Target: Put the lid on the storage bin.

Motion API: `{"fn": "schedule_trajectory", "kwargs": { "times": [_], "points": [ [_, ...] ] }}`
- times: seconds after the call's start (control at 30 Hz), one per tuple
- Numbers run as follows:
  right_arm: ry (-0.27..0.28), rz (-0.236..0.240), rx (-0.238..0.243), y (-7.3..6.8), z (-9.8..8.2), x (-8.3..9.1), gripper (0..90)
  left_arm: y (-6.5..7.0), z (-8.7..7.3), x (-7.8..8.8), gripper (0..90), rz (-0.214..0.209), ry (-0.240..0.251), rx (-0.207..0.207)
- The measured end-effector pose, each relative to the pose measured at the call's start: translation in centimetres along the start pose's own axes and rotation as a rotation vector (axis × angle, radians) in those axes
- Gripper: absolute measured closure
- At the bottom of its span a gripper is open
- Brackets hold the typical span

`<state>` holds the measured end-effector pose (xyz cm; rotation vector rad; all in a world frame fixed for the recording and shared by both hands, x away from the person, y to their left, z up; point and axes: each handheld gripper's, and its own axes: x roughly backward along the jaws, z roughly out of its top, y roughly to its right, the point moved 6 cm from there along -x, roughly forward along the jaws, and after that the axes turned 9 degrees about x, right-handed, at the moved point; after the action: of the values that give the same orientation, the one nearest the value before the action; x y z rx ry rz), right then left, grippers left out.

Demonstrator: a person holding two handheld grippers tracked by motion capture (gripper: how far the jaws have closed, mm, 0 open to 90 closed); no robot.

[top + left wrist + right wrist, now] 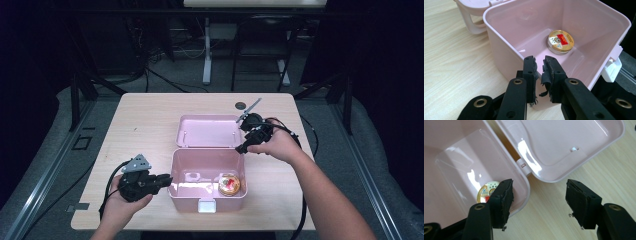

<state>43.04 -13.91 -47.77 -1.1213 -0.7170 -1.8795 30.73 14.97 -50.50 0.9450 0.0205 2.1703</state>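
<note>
Sitting open on the tabletop [140,130], the pink lidded box [175,172] has its lid [207,131] thrown flat back behind it, and a small round gold tin [229,184] with a red label lies on the box floor toward the right front corner. The left tool [164,181] is at the box's left wall; in the left gripper view its jaws straddle the rim of that wall with only a narrow gap between the frayed pads, and whether the pads actually press the wall cannot be told. The right tool [243,137] hovers by the right end of the hinge, where lid and box meet; its jaws stand well apart with nothing between them, over bare wood just beside the lid's edge. From the right gripper view the tin [487,191] is half hidden behind one jaw. The label's print is too small to read. A white latch [206,205] at the box front is washed out by glare
</note>
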Motion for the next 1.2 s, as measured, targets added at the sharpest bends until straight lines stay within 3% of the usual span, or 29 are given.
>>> {"fn": "schedule_trajectory", "kwargs": {
  "times": [0.2,0.57,0.67,0.9,1.2],
  "points": [
    [0.008,-0.038,-0.041,0.8,-0.3,-0.9,36.7,0.0,0.0,0.0,79.4,0.006,0.005,-0.009],
    [0.091,-0.102,-0.102,2.2,0.2,-0.9,35.4,0.1,0.0,0.0,78.9,0.019,0.003,-0.041],
    [0.132,-0.076,-0.164,2.4,0.3,-1.0,43.2,0.2,0.0,-0.1,78.9,0.025,0.004,-0.037],
    [0.148,-0.084,-0.192,2.8,0.4,-1.6,46.9,0.3,0.0,-0.1,78.9,0.031,0.001,-0.035],
    [0.162,-0.135,-0.232,3.7,0.5,-2.3,49.7,0.3,0.0,-0.1,79.0,0.035,-0.001,-0.043]
  ]
}}
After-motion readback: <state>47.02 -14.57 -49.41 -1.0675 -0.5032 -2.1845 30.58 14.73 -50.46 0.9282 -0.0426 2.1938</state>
